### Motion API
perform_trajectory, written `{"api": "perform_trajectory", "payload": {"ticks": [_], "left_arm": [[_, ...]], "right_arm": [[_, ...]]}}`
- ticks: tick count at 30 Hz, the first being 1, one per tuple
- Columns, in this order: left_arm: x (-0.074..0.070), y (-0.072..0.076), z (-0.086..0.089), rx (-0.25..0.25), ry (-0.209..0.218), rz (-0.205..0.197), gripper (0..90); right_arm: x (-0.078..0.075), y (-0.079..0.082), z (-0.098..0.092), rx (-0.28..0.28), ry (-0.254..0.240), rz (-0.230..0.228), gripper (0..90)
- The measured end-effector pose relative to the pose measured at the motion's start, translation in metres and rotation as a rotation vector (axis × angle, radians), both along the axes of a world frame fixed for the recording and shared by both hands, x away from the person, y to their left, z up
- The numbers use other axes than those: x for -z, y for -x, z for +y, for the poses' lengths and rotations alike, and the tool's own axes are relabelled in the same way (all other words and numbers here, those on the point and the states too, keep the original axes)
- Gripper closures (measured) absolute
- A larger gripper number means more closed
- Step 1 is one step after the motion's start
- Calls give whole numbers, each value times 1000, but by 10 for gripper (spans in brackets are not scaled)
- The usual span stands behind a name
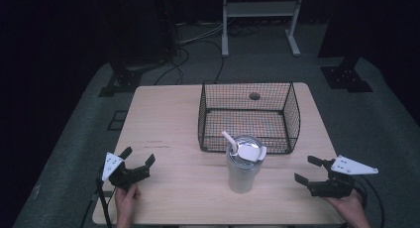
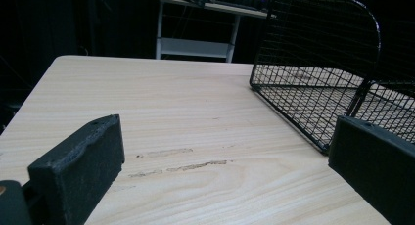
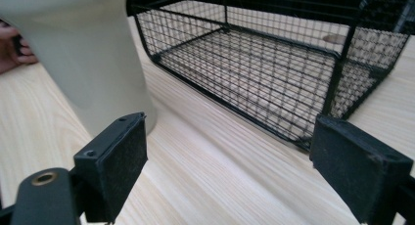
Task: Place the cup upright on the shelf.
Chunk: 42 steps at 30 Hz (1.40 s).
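left hand-held gripper [image 1: 138, 156] wide | right hand-held gripper [image 1: 307, 170] wide | tumbler [image 3: 83, 54] top cut off

A black wire-mesh basket [image 1: 249, 118] and a pale grey tumbler [image 1: 243, 169] with a white straw [image 1: 229, 139] on a light wood-grain bench [image 1: 168, 134]; both tools black.

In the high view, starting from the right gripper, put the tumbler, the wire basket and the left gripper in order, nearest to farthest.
From the right gripper:
1. Tumbler, just to its left at table centre.
2. Wire basket, behind the tumbler; nearly as close, so a narrow call.
3. Left gripper, across at the table's left edge.
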<state>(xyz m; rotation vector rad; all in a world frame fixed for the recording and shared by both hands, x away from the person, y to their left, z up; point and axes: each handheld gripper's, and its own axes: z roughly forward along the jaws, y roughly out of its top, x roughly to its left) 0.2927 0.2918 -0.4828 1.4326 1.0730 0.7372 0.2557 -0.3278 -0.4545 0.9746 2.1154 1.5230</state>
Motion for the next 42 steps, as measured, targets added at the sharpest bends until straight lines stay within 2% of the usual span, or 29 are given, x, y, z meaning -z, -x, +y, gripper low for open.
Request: {"api": "perform_trajectory", "payload": {"ticks": [14,26,32,42], "left_arm": [[0,0,0,4,1,-4,0],[0,0,0,9,4,-5,0],[0,0,0,14,5,-6,0],[0,0,0,19,-2,-7,0]], "right_arm": [[-5,1,20,-68,8,1,127],[-11,-2,50,-165,-11,-1,113],[-11,-1,70,-231,-30,0,96],[-8,-5,99,-285,-33,-6,85]]}}
